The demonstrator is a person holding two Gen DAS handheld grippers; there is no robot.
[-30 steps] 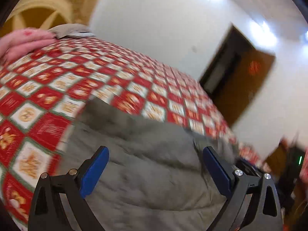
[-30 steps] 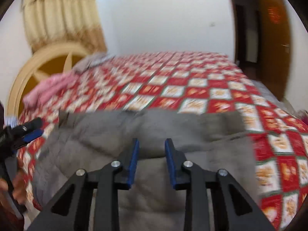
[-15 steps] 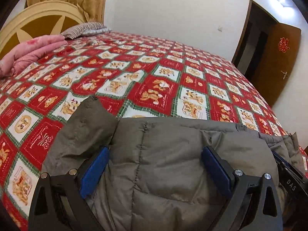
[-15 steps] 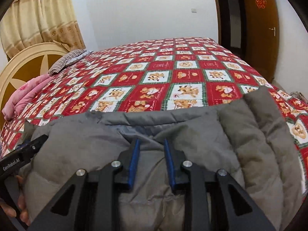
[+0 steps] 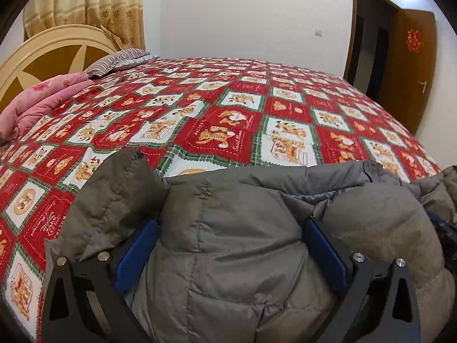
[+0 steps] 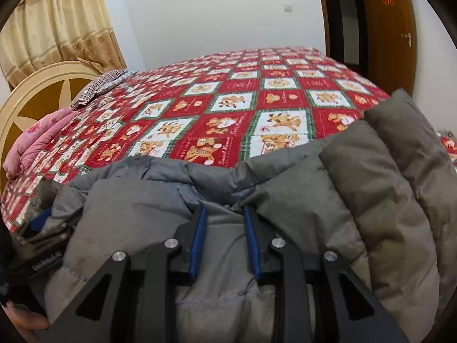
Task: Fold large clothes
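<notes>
A grey quilted down jacket (image 5: 242,228) lies bunched at the near edge of the bed, also filling the lower part of the right wrist view (image 6: 357,185). My left gripper (image 5: 228,245) is wide open, its blue pads pressed into the jacket's padding on either side of a thick fold. My right gripper (image 6: 224,234) is nearly closed, with a narrow band of jacket fabric pinched between its blue pads. The left gripper's body shows at the left edge of the right wrist view (image 6: 42,245), half buried in the jacket.
The bed has a red, white and green patchwork cover (image 5: 242,114). A pink folded quilt (image 5: 37,103) and a striped pillow (image 5: 120,60) lie by the cream headboard (image 5: 48,48). A brown door (image 5: 411,65) stands at right.
Both grippers sank lower into the jacket and closer to it. The jacket bunched up higher around the fingers. The left jaws stayed wide, the right jaws stayed narrow.
</notes>
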